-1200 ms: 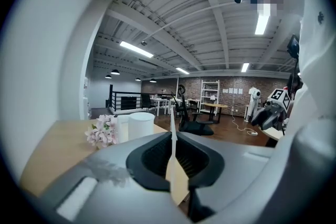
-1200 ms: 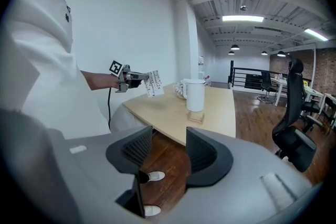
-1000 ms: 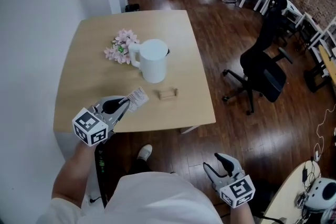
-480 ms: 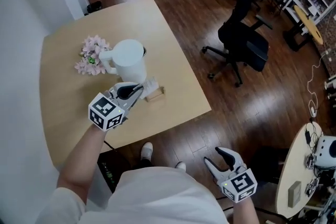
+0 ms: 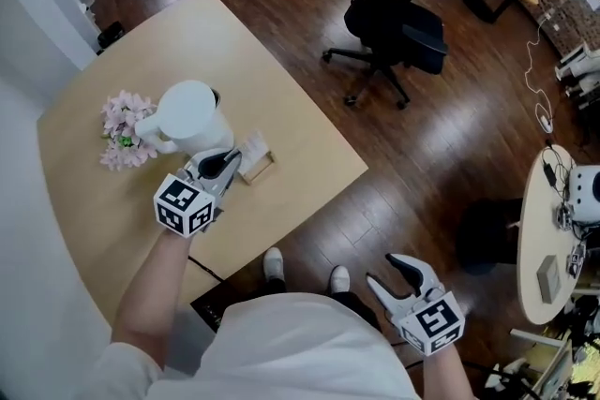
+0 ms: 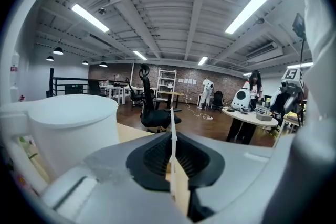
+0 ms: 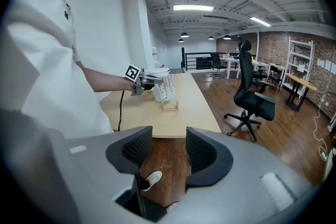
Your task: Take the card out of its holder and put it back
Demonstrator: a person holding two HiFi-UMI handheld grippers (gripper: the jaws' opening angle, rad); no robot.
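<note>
Left tongs (image 5: 225, 166): pressed together, pinching the card (image 5: 251, 146) by one edge. Card: I see it upright, just above the wooden holder (image 5: 262, 169); I cannot tell whether they touch. Holder: on the surface (image 5: 300, 108), toward the edge nearest the person, just beside the white jug (image 5: 190, 112). Pink flowers (image 5: 120, 128): at the jug's far side. Right tongs (image 5: 389, 272): spread, nothing between them, off the surface over the wooden floor (image 5: 422, 155).

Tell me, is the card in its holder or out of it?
Out, it seems. The left gripper is shut on the card and holds it just above the wooden holder, in the right gripper view.
</note>
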